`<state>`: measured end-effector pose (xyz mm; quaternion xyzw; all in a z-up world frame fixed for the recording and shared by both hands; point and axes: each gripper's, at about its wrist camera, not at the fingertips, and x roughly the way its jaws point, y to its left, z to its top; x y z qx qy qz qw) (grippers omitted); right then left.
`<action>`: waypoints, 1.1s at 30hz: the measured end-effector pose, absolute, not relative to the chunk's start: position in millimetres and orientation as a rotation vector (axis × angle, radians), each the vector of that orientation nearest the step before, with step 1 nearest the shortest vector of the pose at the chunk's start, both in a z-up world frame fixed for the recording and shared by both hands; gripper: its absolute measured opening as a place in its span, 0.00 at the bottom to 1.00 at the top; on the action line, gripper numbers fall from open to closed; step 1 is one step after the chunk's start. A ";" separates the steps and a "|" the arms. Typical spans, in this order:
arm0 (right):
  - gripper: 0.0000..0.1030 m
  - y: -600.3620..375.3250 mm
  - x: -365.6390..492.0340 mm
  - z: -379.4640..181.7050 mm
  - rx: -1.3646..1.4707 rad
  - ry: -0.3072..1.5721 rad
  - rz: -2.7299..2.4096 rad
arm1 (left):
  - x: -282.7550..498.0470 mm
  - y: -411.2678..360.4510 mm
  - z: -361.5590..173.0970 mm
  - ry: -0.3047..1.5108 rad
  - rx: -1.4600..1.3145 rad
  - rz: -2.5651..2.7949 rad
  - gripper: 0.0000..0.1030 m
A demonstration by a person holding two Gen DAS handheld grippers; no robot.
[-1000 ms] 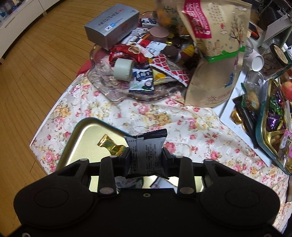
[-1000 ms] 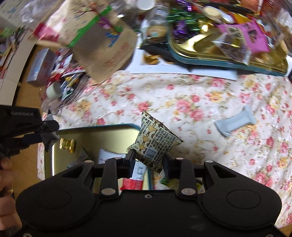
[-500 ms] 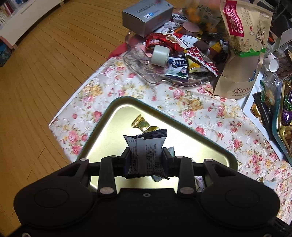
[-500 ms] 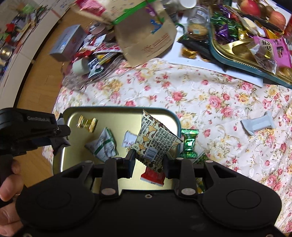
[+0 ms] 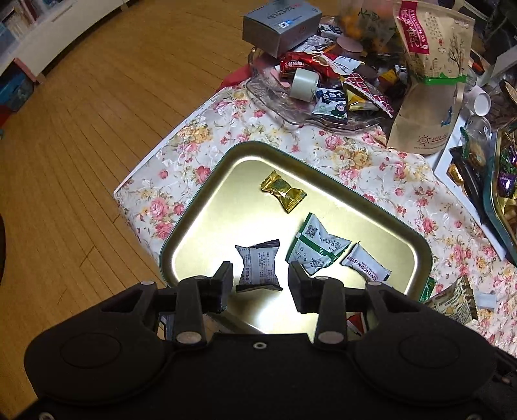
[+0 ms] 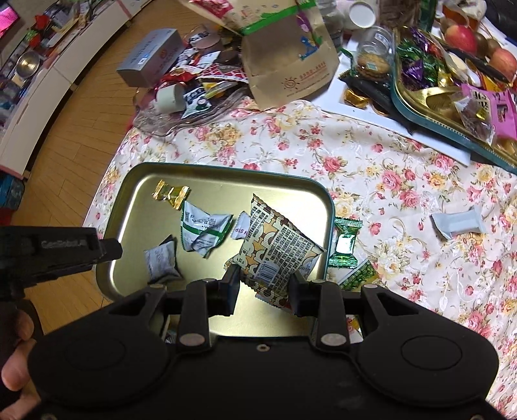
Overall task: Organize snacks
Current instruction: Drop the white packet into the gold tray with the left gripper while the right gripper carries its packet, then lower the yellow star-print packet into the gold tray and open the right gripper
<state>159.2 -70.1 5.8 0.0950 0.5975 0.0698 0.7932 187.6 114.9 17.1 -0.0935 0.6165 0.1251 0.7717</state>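
A gold tray with a teal rim (image 5: pixel 206 181) (image 6: pixel 135 181) lies on the floral cloth. In it are a gold candy (image 5: pixel 283 191) (image 6: pixel 171 194), a green-and-white packet (image 5: pixel 318 247) (image 6: pixel 202 231), a white hawthorn strip packet (image 5: pixel 366 269) (image 6: pixel 240 226) and a grey-black packet (image 5: pixel 260 266) (image 6: pixel 160 263). My left gripper (image 5: pixel 260 287) is open above the grey-black packet, which lies loose in the tray. My right gripper (image 6: pixel 263 286) is shut on a brown patterned packet (image 6: pixel 278 252) over the tray's right part.
A glass dish (image 5: pixel 274 97) heaped with snacks, a grey box (image 5: pixel 281 24) and a tall paper bag (image 5: pixel 429 74) stand behind. A second gold tray (image 6: pixel 452 93) of sweets is at right. A green candy (image 6: pixel 344 244) and a grey bar (image 6: pixel 458 223) lie on the cloth.
My left gripper has opened and dropped the grey-black packet into the tray, then risen. My right gripper still carries the brown packet and has moved over the tray.
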 end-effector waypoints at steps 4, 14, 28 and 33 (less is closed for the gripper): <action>0.32 -63.4 153.3 9.6 0.160 1.268 0.166 | 188.8 122.6 8.3 1.339 -0.279 0.281 0.46; 0.32 -58.4 148.2 9.3 0.127 1.266 0.176 | 177.5 126.0 -5.8 1.372 -0.358 0.310 0.45; 0.34 -50.9 151.1 -1.8 0.082 1.280 0.164 | 163.0 146.4 -21.9 1.443 -0.432 0.365 0.45; 0.42 -47.5 150.6 -4.6 0.078 1.296 0.188 | 160.3 145.7 -21.7 1.441 -0.406 0.397 0.45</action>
